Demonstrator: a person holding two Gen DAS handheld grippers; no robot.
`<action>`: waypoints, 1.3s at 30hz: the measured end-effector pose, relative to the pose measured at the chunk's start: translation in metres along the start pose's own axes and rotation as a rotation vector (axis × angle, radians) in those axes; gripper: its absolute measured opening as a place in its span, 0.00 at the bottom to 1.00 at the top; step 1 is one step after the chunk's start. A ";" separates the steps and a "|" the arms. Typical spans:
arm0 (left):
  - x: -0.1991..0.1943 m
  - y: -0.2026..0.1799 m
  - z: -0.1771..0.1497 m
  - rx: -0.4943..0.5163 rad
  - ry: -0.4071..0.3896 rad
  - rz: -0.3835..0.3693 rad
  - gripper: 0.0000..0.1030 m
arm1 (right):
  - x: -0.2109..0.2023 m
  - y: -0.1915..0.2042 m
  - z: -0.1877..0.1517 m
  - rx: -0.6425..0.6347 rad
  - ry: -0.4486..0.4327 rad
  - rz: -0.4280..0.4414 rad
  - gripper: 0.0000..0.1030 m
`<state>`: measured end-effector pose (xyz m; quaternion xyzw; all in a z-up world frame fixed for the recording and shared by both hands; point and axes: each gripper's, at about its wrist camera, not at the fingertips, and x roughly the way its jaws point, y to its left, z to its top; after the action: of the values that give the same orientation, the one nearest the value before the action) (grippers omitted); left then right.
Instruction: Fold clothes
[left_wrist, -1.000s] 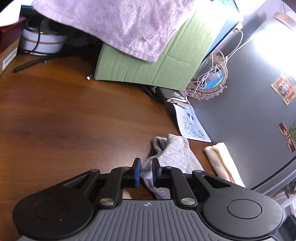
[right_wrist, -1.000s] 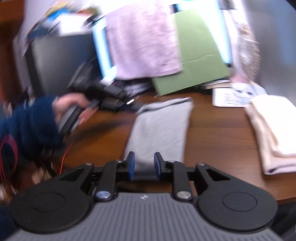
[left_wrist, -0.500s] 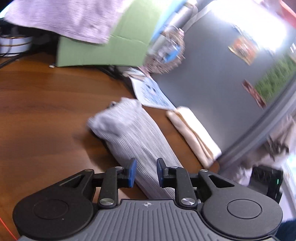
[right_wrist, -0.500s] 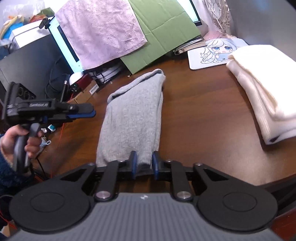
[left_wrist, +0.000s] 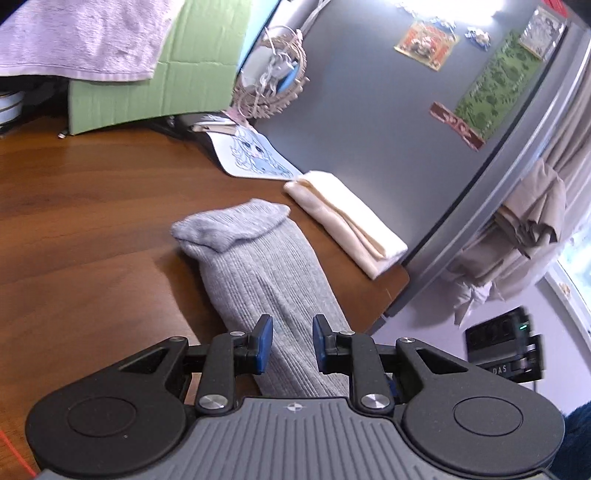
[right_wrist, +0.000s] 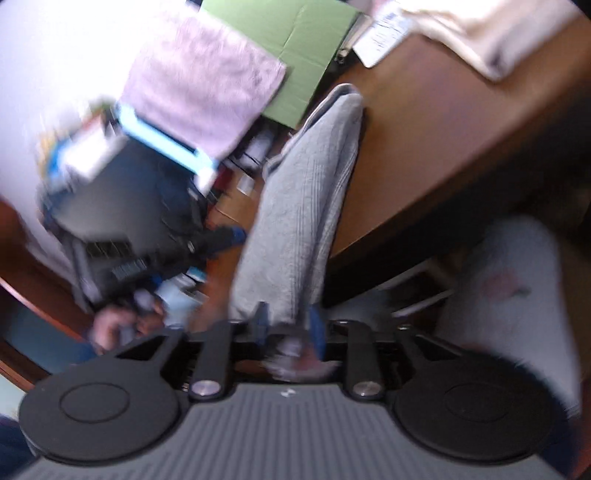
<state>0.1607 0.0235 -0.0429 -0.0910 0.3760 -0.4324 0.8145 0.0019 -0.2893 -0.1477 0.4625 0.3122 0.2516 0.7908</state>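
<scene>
A grey ribbed garment (left_wrist: 266, 273) lies in a long narrow strip on the wooden table (left_wrist: 74, 221). Its far end is folded over and its near end reaches the table's front edge. My left gripper (left_wrist: 291, 343) hovers over the near part, open by a narrow gap, and the cloth shows between the blue pads without being pinched. In the blurred right wrist view the garment (right_wrist: 303, 199) runs off the table edge. My right gripper (right_wrist: 288, 325) is tilted low at that end, its jaws are opening, and the cloth's end sits between them.
A folded cream towel (left_wrist: 347, 218) lies to the right of the garment beside a grey fridge (left_wrist: 369, 110). A printed mouse pad (left_wrist: 255, 155), green cardboard (left_wrist: 155, 88) and a lilac towel (left_wrist: 74, 40) stand at the back. A hand (right_wrist: 122, 325) holds the other gripper.
My left gripper has slid from the garment's far end to its near part. The right gripper has rolled, sunk toward the table's front edge and widened its jaws around the cloth's end.
</scene>
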 end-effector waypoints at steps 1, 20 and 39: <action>-0.002 0.000 0.002 -0.004 -0.006 0.010 0.21 | 0.003 -0.009 0.002 0.046 0.002 0.043 0.52; 0.045 -0.025 0.066 0.123 0.048 0.056 0.34 | -0.006 -0.074 0.010 0.187 -0.016 0.214 0.14; 0.147 -0.022 0.072 0.252 0.127 0.134 0.49 | -0.103 -0.076 0.026 0.064 -0.148 0.006 0.14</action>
<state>0.2469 -0.1165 -0.0601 0.0645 0.3747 -0.4258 0.8210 -0.0409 -0.4085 -0.1783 0.5056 0.2595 0.2092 0.7958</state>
